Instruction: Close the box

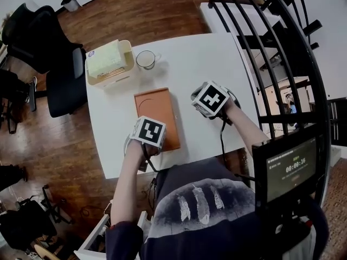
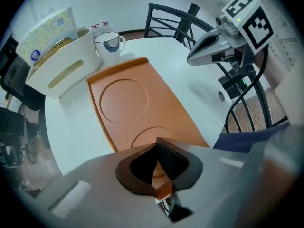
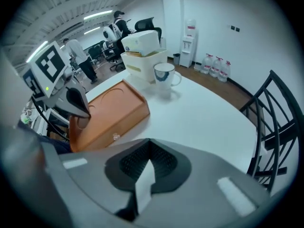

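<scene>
A flat orange-brown wooden box [image 1: 156, 110] lies on the white table [image 1: 206, 53] with its lid down. Two round grooves mark the lid [image 2: 137, 99], and a small latch shows on the box's side [image 3: 115, 137]. My left gripper [image 1: 153, 140] hovers over the near end of the box, jaws shut [image 2: 161, 175], with the orange lid just beneath the tips. My right gripper [image 1: 209, 99] hangs above the bare table just right of the box, also shut [image 3: 145, 175] with nothing in it. Each gripper shows in the other's view: the left gripper [image 3: 71, 99] and the right gripper [image 2: 209, 44].
A white basket [image 1: 110, 64] with a tissue pack and a white mug [image 1: 145, 59] stand at the far side of the table. A black office chair [image 1: 54, 64] is to the left, a black metal chair frame [image 1: 271, 47] to the right. Bare tabletop surrounds the box.
</scene>
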A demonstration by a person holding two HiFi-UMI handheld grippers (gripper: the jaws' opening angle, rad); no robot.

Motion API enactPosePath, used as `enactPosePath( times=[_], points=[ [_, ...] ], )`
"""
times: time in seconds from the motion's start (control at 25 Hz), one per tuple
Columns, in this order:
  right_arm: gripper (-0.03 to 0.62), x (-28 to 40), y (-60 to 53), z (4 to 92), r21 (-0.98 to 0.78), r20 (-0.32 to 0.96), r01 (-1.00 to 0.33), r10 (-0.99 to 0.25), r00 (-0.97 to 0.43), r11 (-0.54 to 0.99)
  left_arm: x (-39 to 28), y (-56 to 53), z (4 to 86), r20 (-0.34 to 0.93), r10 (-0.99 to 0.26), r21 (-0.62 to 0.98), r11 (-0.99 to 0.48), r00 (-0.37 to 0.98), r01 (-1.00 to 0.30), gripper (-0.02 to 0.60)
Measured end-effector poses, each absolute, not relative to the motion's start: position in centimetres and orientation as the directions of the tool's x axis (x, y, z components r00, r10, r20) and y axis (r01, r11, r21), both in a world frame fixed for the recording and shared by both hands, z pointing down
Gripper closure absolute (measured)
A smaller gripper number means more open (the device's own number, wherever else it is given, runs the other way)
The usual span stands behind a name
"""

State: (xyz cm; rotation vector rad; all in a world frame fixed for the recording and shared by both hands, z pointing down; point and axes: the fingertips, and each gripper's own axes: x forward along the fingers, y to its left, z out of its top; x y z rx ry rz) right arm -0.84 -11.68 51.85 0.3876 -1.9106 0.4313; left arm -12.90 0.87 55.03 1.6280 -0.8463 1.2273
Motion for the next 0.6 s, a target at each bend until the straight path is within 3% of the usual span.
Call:
enactPosePath(
  times=[0.6],
  points=[
    [0.589, 0.0, -8.7, 50.5, -0.111, 0.927, -0.423, -0.060, -0.371, 0.899, -12.7, 0.5, 54.9, 0.971, 0.004, 0.223, -0.374, 0.239, -0.900, 0.566]
  ],
)
